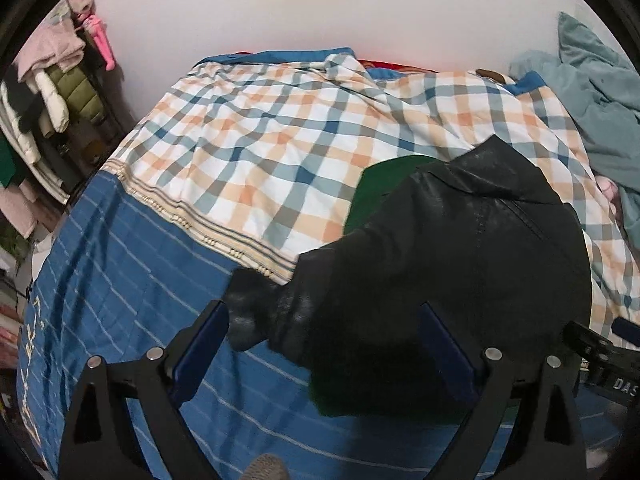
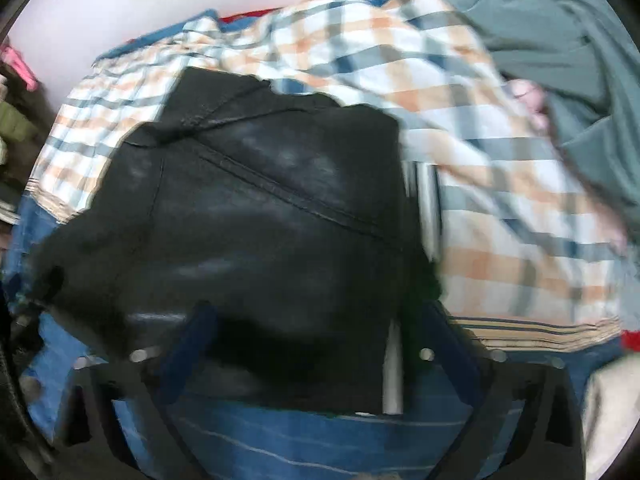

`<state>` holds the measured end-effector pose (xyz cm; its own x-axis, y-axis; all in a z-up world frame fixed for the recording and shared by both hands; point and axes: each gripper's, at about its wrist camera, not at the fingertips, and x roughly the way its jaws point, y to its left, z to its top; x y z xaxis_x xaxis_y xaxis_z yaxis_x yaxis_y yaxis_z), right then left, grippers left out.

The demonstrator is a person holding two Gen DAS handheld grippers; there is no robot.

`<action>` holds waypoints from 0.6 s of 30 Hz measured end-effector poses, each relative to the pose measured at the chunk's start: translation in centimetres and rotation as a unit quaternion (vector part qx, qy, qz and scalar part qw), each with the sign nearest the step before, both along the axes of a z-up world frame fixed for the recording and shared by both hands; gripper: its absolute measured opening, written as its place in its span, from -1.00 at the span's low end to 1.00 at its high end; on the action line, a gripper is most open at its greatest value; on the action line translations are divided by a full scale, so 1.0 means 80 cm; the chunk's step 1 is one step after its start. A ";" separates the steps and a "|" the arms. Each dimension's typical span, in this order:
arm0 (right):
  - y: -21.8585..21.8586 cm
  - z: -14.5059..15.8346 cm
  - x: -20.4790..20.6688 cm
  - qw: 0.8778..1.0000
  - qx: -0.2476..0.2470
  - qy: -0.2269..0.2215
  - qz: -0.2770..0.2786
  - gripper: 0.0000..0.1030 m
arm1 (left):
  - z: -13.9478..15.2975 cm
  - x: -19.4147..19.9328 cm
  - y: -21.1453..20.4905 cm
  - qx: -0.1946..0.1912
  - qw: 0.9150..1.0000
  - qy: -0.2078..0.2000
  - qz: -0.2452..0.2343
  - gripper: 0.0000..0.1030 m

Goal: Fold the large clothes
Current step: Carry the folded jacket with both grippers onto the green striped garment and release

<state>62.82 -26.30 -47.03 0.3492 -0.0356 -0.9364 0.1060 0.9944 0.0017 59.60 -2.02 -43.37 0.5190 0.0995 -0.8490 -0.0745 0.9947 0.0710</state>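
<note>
A black leather-look jacket with green lining lies on the bed; it also fills the middle of the blurred right wrist view. My left gripper is open, its blue-padded fingers on either side of the jacket's sleeve and cuff. My right gripper is open, fingers straddling the jacket's near edge, by a silver zipper strip. The right gripper's black body shows at the left wrist view's right edge.
The bed has a checked orange-blue-white quilt over a blue striped sheet. A teal blanket is heaped at the right. A rack of hanging coats stands left of the bed. A white wall is behind.
</note>
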 end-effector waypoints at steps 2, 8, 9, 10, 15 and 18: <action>-0.008 -0.001 -0.006 1.000 0.008 -0.005 -0.011 1.00 | 0.006 -0.006 0.002 0.006 1.000 -0.002 -0.001 0.89; -0.004 0.034 -0.046 0.999 -0.026 -0.023 -0.039 1.00 | 0.054 -0.044 0.000 0.018 0.999 -0.042 -0.019 0.91; -0.003 0.045 -0.057 0.998 -0.033 -0.029 -0.045 1.00 | 0.065 -0.052 -0.002 0.019 0.999 -0.045 -0.024 0.92; -0.004 0.054 -0.067 0.998 -0.038 -0.033 -0.049 1.00 | 0.075 -0.059 -0.001 0.019 0.998 -0.046 -0.026 0.92; 0.010 0.131 -0.140 0.995 -0.053 -0.064 -0.052 1.00 | 0.147 -0.115 -0.006 -0.004 0.997 -0.053 -0.054 0.94; 0.018 0.185 -0.191 0.993 -0.062 -0.078 -0.056 1.00 | 0.194 -0.158 -0.009 -0.021 0.995 -0.048 -0.080 0.94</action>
